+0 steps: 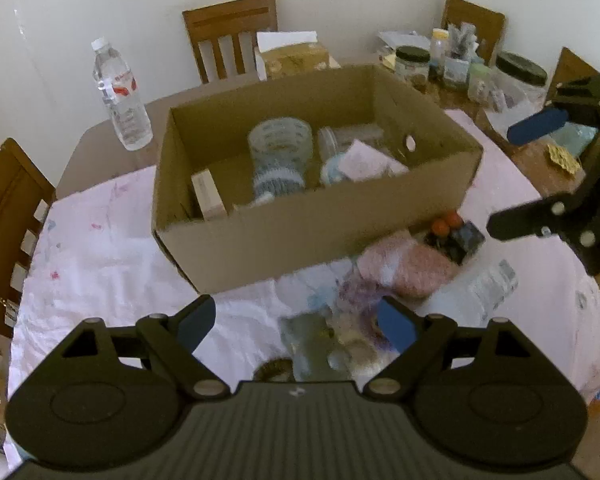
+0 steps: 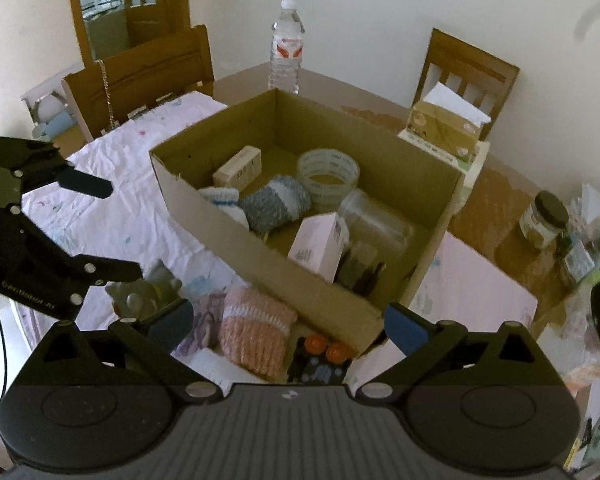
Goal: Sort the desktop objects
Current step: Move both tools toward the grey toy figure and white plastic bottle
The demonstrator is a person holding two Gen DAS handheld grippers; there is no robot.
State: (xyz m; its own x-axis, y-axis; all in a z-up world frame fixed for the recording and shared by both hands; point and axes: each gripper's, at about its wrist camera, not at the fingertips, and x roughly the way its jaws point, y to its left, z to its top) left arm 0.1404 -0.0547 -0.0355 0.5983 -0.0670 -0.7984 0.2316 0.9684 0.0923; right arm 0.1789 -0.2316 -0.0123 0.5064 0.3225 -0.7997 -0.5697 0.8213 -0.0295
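An open cardboard box (image 1: 300,236) stands on the pink tablecloth (image 1: 100,248). It holds a tape roll (image 2: 328,174), a blue knitted roll (image 2: 274,204), a small beige carton (image 2: 238,168), a pink carton (image 2: 320,246) and a clear jar (image 2: 374,220). In front of the box lie a pink knitted piece (image 2: 256,332), a dark item with two orange balls (image 2: 320,356), a purple patterned piece (image 1: 360,292) and a grey-green object (image 2: 148,292). My left gripper (image 1: 296,322) hangs open above these loose things. My right gripper (image 2: 290,320) is wide open over the pink knit, holding nothing.
A water bottle (image 1: 120,96) stands behind the box on the left. A tissue box (image 2: 444,128) sits at the far edge, and jars (image 2: 542,220) and clutter crowd the right end. Wooden chairs (image 1: 230,32) ring the table. The other gripper (image 1: 524,172) hovers at the right.
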